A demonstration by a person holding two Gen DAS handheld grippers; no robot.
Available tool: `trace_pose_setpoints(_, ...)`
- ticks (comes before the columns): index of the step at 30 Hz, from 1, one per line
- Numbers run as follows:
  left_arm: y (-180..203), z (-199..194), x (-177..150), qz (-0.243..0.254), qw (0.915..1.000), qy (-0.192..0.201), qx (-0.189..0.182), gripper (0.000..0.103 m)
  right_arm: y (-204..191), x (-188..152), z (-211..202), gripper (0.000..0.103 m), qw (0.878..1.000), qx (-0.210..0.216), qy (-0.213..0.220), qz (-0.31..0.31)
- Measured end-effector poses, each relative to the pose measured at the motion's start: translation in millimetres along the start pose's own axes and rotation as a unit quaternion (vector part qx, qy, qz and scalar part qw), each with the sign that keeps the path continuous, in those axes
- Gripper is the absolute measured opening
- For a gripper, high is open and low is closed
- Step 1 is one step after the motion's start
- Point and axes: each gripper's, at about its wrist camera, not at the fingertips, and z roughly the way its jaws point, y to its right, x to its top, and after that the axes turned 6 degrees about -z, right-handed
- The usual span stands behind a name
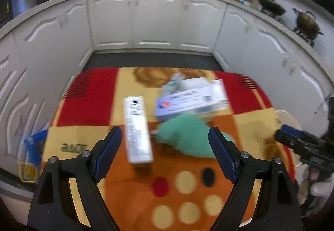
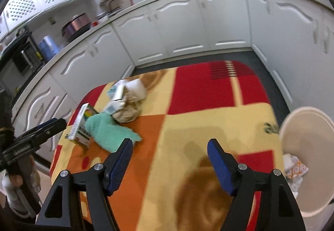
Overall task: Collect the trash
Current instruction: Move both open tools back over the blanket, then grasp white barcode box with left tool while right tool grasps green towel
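A desk [image 1: 87, 103] covered by a fuzzy blanket patterned in red, orange and cream blocks with round dots fills both wrist views, with glossy white kitchen cabinets [image 1: 158, 20] curving behind it. In the left wrist view, the left gripper [image 1: 165, 137] has its blue ribbed pads spread wide with nothing between them; it hovers above the blanket. Just beyond its tips, toward 12 o'clock, lies the trash. A long white cardboard box [image 1: 137, 130] with a barcode lies flat, its long axis running from 12 to 6 o'clock, barcode end away from the camera. At its 3 o'clock side sits a soft crumpled green cloth [image 1: 185, 137], touching or nearly touching the box. Beyond the cloth, at 1 o'clock, a flat pale-blue printed carton [image 1: 187, 101] lies with its long axis running roughly 8 to 2 o'clock, resting on other crumpled wrappers that are too blurred to tell apart. In the right wrist view, the right gripper [image 2: 170, 145] is also open and empty above bare blanket, with the trash pile at its 10 o'clock, including a crumpled beige paper wad [image 2: 127, 112]. A smooth round cream bin [image 2: 309, 143] stands off the desk edge at 3 o'clock, with some patterned scraps inside.
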Motion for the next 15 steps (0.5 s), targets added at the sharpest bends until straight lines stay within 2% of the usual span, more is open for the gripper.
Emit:
trace_pose_setpoints(3,-16,17,5,-0.014,0.9997,-0.014,0.013,0.084,-16,5,13,0.071,1.000,0.018,-0.010,-0.017)
trace_pose_setpoints(9,-26,53,15,-0.035,0.9980,-0.052,0.005,0.084,-56,8,50,0.072,0.994,0.060,-0.039,-0.077)
trace_pose_setpoints(15,-32,67,21,-0.041,0.9973,-0.061,0.003,0.084,-89,11,90,0.073,0.984,0.082,-0.067,-0.146)
